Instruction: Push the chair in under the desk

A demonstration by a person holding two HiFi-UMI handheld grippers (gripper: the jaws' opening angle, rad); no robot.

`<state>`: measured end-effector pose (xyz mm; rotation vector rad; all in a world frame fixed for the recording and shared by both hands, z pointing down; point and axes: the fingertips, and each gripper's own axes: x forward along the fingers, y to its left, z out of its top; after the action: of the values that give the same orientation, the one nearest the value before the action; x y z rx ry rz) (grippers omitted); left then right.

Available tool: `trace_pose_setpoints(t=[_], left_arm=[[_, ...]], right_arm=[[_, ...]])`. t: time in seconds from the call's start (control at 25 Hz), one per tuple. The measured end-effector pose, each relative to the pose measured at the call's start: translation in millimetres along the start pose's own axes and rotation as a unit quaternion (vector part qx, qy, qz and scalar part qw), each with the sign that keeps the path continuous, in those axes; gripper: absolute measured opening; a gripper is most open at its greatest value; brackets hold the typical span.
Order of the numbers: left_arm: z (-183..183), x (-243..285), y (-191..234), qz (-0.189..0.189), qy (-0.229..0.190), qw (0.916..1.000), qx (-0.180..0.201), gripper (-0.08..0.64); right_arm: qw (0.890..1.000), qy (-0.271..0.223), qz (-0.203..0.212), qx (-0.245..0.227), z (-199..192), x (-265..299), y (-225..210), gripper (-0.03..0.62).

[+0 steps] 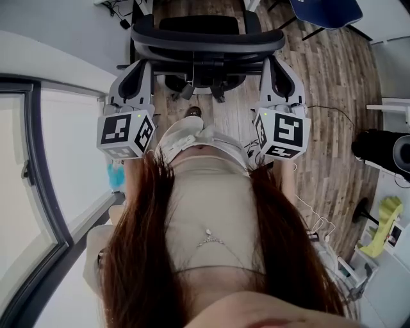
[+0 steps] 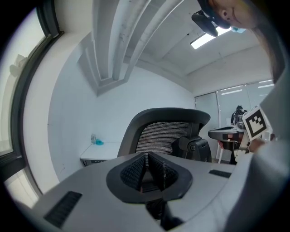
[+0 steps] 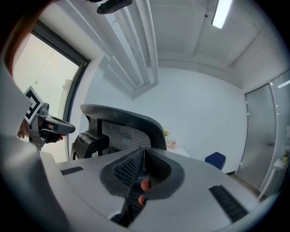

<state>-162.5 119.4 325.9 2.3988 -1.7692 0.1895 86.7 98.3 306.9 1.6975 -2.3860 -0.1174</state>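
Note:
A black office chair (image 1: 206,37) with a mesh back stands just ahead of me, its back turned toward me. My left gripper (image 1: 142,64) and right gripper (image 1: 271,61) reach level toward the left and right ends of the backrest rim; whether they touch it I cannot tell. Both are shut with nothing between the jaws. The left gripper view has the closed left gripper (image 2: 147,157) before the chair back (image 2: 164,132), and a white desk (image 2: 102,153) by the wall beyond. In the right gripper view, the closed right gripper (image 3: 143,153) faces the chair back (image 3: 121,128).
A window frame (image 1: 38,160) runs along the left. A blue chair (image 1: 327,9) stands at the far right on the wood floor (image 1: 333,83). A black device (image 1: 384,150), a yellow cloth (image 1: 384,224) and cables lie at the right. My shoes (image 1: 186,131) are behind the chair base.

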Motion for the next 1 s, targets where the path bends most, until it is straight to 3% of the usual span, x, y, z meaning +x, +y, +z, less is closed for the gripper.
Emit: trace_pose_setpoints(t=[0.68, 1.0], left_arm=[[-14, 0, 5, -0.003, 0.022, 0.9996, 0.018, 0.054], [-22, 1, 8, -0.007, 0.037, 0.9989, 0.028, 0.086]], right_arm=[[0.999, 0.017, 0.031, -0.022, -13, 0, 2, 0.031], [0.997, 0.039, 0.05, -0.038, -26, 1, 6, 0.099]])
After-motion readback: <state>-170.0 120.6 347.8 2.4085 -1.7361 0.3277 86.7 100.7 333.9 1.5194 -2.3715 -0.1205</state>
